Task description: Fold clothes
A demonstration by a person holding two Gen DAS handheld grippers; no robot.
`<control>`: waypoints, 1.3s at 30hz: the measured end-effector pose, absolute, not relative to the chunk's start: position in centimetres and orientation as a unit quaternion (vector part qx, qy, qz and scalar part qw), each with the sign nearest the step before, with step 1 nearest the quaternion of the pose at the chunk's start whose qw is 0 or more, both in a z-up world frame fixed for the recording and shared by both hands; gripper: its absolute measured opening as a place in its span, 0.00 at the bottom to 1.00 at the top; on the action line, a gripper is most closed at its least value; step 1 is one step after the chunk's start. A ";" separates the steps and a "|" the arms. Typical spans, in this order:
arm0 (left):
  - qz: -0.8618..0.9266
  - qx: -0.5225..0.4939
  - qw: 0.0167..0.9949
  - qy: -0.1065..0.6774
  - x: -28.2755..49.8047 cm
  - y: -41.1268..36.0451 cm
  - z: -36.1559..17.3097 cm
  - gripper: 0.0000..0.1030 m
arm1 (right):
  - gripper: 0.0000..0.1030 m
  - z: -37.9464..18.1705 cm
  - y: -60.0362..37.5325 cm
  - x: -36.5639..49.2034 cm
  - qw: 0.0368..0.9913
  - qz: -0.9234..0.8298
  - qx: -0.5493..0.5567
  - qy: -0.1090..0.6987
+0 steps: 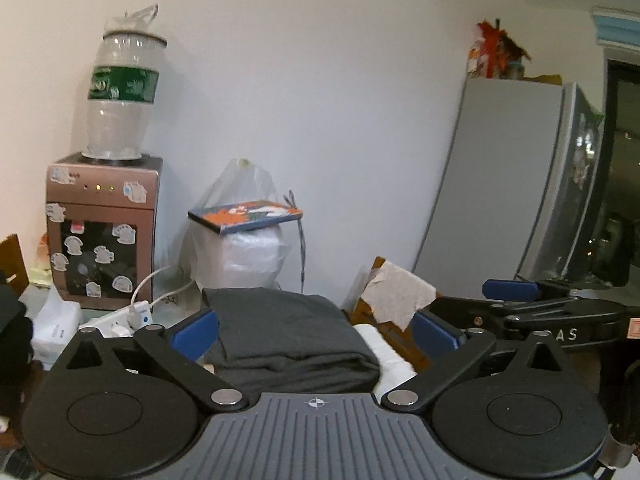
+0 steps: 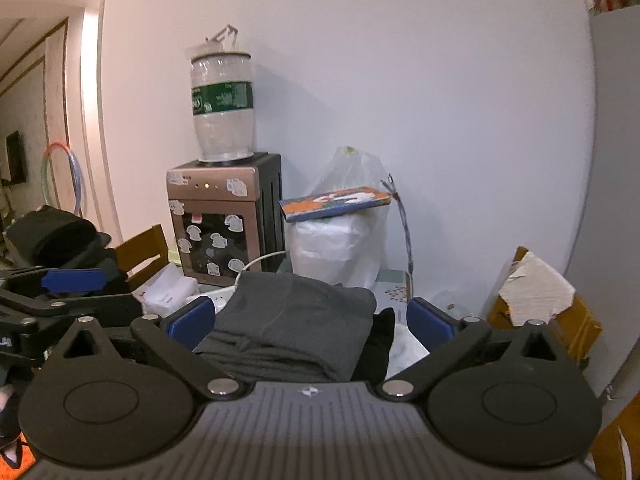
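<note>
A grey refrigerator [image 1: 516, 184] was seen against the white wall, with a water dispenser [image 1: 100, 232] topped by a bottle [image 1: 120, 96] further left. A dark grey folded garment [image 1: 288, 340] lay on the cluttered worktop, framed between spread blue fingers [image 1: 196, 332]. The left gripper [image 1: 316, 332] and right gripper [image 2: 310, 322] were both released, nothing held.

A lived-in home: a stickered water dispenser [image 1: 102, 232] against the white wall, a fridge [image 1: 516, 184] well right of it, tied plastic bags [image 1: 240, 248] between.
</note>
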State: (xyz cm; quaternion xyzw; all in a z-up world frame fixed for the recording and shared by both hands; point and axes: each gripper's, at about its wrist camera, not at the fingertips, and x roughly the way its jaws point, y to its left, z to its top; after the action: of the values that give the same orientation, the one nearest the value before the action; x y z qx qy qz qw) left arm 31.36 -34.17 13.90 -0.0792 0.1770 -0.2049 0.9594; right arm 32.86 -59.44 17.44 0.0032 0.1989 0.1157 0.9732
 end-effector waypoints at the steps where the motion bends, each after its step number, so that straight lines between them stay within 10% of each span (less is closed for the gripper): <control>1: -0.206 -0.081 0.959 0.176 30.2 -34.1 14.2 1.00 | 1.00 17.8 -59.4 31.8 0.974 0.114 0.003 0.198; 39: -0.060 -0.074 0.965 0.243 -0.4 -18.5 6.3 1.00 | 1.00 9.7 -47.5 1.4 0.972 0.068 0.042 0.220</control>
State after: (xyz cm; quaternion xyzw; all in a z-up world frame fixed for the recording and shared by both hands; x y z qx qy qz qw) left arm -0.41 -18.55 6.26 -0.0739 0.2427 -0.0604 0.9654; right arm 1.36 -47.49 9.75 0.0418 0.2203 0.0675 0.9722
